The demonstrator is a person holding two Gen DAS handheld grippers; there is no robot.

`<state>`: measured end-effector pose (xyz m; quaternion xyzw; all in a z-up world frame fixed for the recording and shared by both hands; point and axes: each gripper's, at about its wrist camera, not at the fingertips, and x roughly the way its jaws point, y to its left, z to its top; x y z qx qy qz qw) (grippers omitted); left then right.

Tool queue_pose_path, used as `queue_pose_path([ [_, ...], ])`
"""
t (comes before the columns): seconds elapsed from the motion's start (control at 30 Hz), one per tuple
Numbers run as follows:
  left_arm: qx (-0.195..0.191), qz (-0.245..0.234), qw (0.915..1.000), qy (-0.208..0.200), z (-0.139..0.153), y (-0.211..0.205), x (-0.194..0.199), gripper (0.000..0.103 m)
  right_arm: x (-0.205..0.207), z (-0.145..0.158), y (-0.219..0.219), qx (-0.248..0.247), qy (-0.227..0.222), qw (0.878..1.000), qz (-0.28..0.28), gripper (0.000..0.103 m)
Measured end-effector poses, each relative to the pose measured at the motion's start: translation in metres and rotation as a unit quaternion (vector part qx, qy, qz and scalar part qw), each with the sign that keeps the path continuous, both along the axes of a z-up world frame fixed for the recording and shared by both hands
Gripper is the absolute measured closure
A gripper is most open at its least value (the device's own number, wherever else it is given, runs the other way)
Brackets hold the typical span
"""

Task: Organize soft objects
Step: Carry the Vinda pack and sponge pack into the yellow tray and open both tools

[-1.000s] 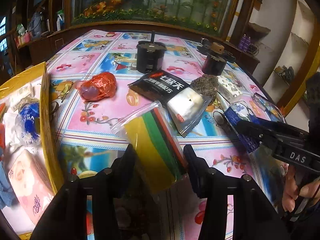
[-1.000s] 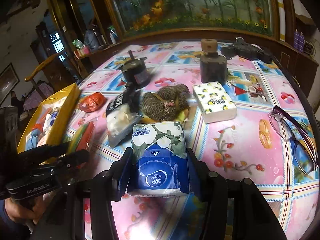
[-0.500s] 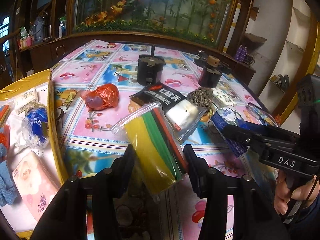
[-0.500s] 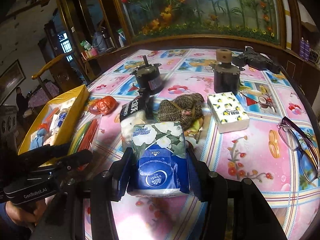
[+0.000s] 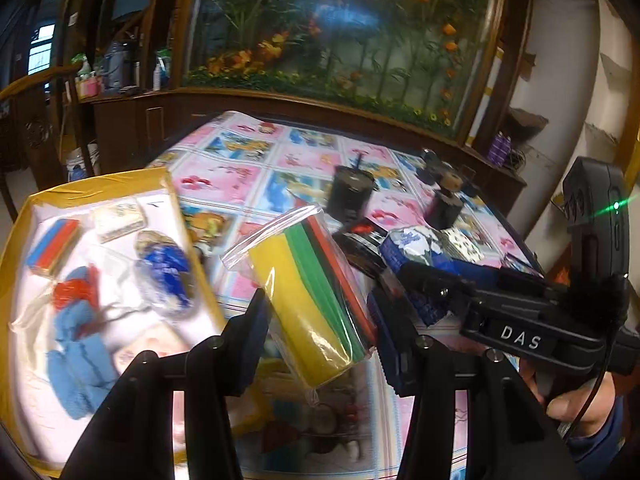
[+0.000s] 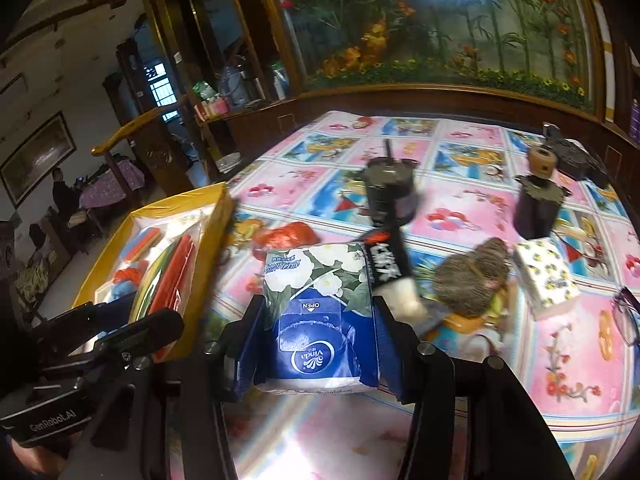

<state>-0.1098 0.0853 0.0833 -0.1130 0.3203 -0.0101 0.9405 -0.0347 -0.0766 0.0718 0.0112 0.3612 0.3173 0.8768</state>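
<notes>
Now the left claw [image 5: 318, 324] squeezes a bag of colored cloths [image 5: 310, 304], lifted beside the yellow box [image 5: 100, 184] on the left. The right claw [image 6: 316, 336] squeezes a tissue pack [image 6: 316, 312] above the table [image 6: 560, 360]. Best carry both over the box, go low, then let go gently.

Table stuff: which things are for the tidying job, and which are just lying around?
For the job:
- cloth bag, in the left gripper
- tissue pack, in the right gripper
- yellow box

Just lying around:
- glasses
- two black jars
</notes>
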Motion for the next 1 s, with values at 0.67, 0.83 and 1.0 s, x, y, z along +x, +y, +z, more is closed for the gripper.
queue_pose_path([
  [0.67,-0.01,0.176,0.9842,0.022,-0.02,0.148,-0.063,0.054,-0.047,-0.007,0.168,0.007,0.017,0.989,0.144,0.047],
  [0.83,-0.004,0.173,0.9845,0.029,-0.028,0.152,-0.065,0.054,-0.055,-0.018,0.193,-0.012,0.017,0.987,0.162,0.047],
  [1.0,0.017,0.174,0.9841,0.033,-0.032,0.154,-0.068,0.054,-0.054,-0.027,0.2,-0.021,0.021,0.986,0.166,0.047],
])
